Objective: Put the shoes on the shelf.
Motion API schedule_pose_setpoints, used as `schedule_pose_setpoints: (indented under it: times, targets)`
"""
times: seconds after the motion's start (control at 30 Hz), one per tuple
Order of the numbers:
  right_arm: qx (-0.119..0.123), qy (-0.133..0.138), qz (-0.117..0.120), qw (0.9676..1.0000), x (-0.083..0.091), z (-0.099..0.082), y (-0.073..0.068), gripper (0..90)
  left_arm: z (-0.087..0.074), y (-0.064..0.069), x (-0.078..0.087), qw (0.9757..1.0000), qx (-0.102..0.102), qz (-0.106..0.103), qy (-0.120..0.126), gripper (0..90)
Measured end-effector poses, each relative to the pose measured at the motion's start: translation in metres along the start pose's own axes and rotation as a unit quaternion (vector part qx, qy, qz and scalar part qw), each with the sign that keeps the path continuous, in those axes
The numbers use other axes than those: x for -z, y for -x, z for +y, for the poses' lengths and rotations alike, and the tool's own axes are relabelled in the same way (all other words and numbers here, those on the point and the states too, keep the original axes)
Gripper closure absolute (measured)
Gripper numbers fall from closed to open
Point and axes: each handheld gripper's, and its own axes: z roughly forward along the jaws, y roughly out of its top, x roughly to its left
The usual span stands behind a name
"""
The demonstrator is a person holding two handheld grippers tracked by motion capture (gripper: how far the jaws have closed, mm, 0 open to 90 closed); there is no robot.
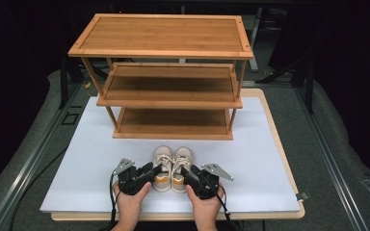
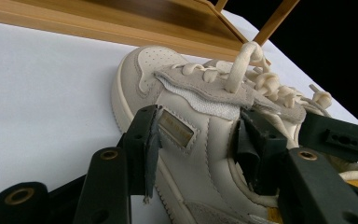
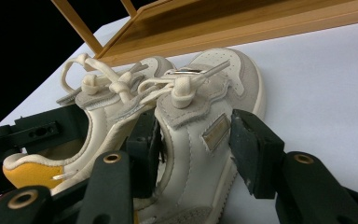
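Nearest the person, both hands hold grippers at the front edge of the white table (image 1: 77, 163). The left gripper (image 1: 155, 169) has its fingers (image 2: 144, 140) either side of the left shoe (image 2: 191, 140), one outside the wall and one in the opening, pads touching the leather. The right gripper (image 1: 185, 172) straddles the right shoe (image 3: 200, 135) likewise; its outer finger (image 3: 251, 149) stands just off the side, so that one is not yet clamped. Both shoes sit side by side on the table, toes towards the wooden shoe rack (image 1: 166, 77) beyond. Risks, as judged: the soft collar may fold under the pads and let a shoe slip; loose laces (image 3: 116, 81) could snag a finger; uneven lifting may knock the shoes against the rack's lowest shelf
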Motion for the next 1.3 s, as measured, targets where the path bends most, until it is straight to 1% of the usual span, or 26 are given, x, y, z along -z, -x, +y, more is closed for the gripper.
schedule_pose_setpoints:
  times: [0.03,0.07,0.1,0.13,0.17,0.2,0.23,0.27,0.3,0.43,0.5,0.57,0.63,0.67,0.73,0.77,0.8,0.87,0.93,0.97,1.1,1.17,1.23,1.3]
  targets:
    - [0.0,0.0,0.0,1.0,0.0,0.0,0.0,53.6,0.0,0.0,0.0,1.0,0.0,0.0,0.0,52.7]
    - [0.0,0.005,-0.006,1.0,-0.0006,-0.0005,-0.0007,53.7,0.0001,0.0001,0.0001,1.0,-0.001,0.0,-0.001,52.7]
    - [0.002,0.007,-0.001,1.0,-0.0006,-0.0011,-0.0003,53.8,0.0004,0.0001,0.0002,1.0,-0.002,0.001,-0.003,52.8]
    - [0.004,0.003,-0.001,1.0,-0.0002,-0.0008,-0.0001,53.8,0.0009,-0.0001,0.0001,1.0,-0.003,0.0,-0.004,52.8]
    - [0.006,0.009,0.001,0.9999,-0.0015,-0.0004,0.0002,53.7,0.001,-0.0002,0.0001,1.0,-0.003,0.0,-0.005,52.9]
    - [0.007,-0.002,0.002,1.0,-0.0008,0.0012,0.0005,53.6,0.001,0.0002,0.0001,1.0,-0.004,0.001,-0.005,52.9]
    - [0.007,0.0,0.002,1.0,-0.0011,0.0012,0.0004,53.6,0.001,0.0002,0.0001,1.0,-0.004,0.001,-0.005,53.0]
    - [0.012,-0.006,-0.001,0.9999,-0.0005,0.0015,-0.0002,53.8,0.0012,0.0006,0.0,1.0,-0.005,0.002,-0.006,53.1]
    - [0.013,0.001,-0.003,0.9999,-0.0018,0.0012,-0.0008,53.9,0.0011,0.0008,-0.0001,1.0,-0.005,0.003,-0.005,53.2]
    - [0.013,-0.007,-0.003,0.9999,-0.0012,0.0023,-0.001,54.5,0.0008,0.0014,-0.0002,1.0,-0.003,0.004,-0.004,53.7]
    - [0.011,-0.005,-0.003,0.9999,-0.0021,0.0029,-0.0009,55.2,0.0005,0.0015,-0.0002,1.0,-0.002,0.005,-0.002,53.9]
    - [0.012,-0.01,-0.002,0.9999,-0.0015,0.0033,-0.0008,55.4,0.0004,0.0015,-0.0002,1.0,-0.002,0.006,-0.002,54.1]
    - [0.008,-0.015,-0.003,0.9998,-0.001,0.004,-0.001,55.8,0.0007,0.0016,-0.0003,1.0,-0.001,0.005,-0.003,54.2]
    - [0.01,-0.011,-0.006,0.9999,-0.0018,0.0042,-0.0014,56.1,0.0013,0.0023,-0.0003,1.0,-0.001,0.007,-0.005,54.6]
    - [0.009,-0.009,-0.002,0.9999,-0.0023,0.0045,-0.0012,56.3,0.0019,0.0026,-0.0003,0.9999,-0.002,0.007,-0.008,54.8]
    - [0.011,-0.018,-0.002,0.9998,-0.0011,0.0053,-0.0011,56.4,0.002,0.0029,-0.0004,0.9999,-0.002,0.007,-0.008,54.9]
    - [0.011,-0.018,-0.003,0.9998,-0.0012,0.0056,-0.0012,56.4,0.0021,0.0031,-0.0004,0.9999,-0.002,0.008,-0.008,55.0]
    - [0.009,-0.01,-0.004,0.9999,-0.0025,0.0057,-0.0016,56.5,0.0024,0.003,-0.0004,0.9999,-0.001,0.007,-0.009,55.1]
    - [0.008,-0.014,-0.006,0.9998,-0.0019,0.0063,-0.0012,56.6,0.0026,0.003,-0.0004,0.9999,0.0,0.007,-0.009,55.2]
    - [0.005,-0.012,-0.003,0.9999,-0.0023,0.0064,-0.001,56.6,0.0028,0.003,-0.0005,0.9999,0.001,0.007,-0.01,55.2]
    - [0.001,-0.009,-0.002,1.0,-0.0028,0.0067,-0.0014,56.6,0.0041,0.0034,-0.0003,0.9999,0.002,0.007,-0.012,55.2]
    - [-0.001,-0.02,-0.001,0.9998,-0.0012,0.0075,-0.0012,56.6,0.0049,0.0035,-0.0003,0.9999,0.001,0.008,-0.013,55.2]
    - [-0.002,-0.02,0.0,0.9998,-0.0012,0.0077,-0.0013,56.6,0.0051,0.0035,-0.0001,0.9999,0.001,0.008,-0.014,55.3]
    - [-0.003,-0.011,-0.002,0.9999,-0.0022,0.0079,-0.002,56.6,0.0059,0.0034,0.0004,0.9999,0.002,0.007,-0.014,55.3]
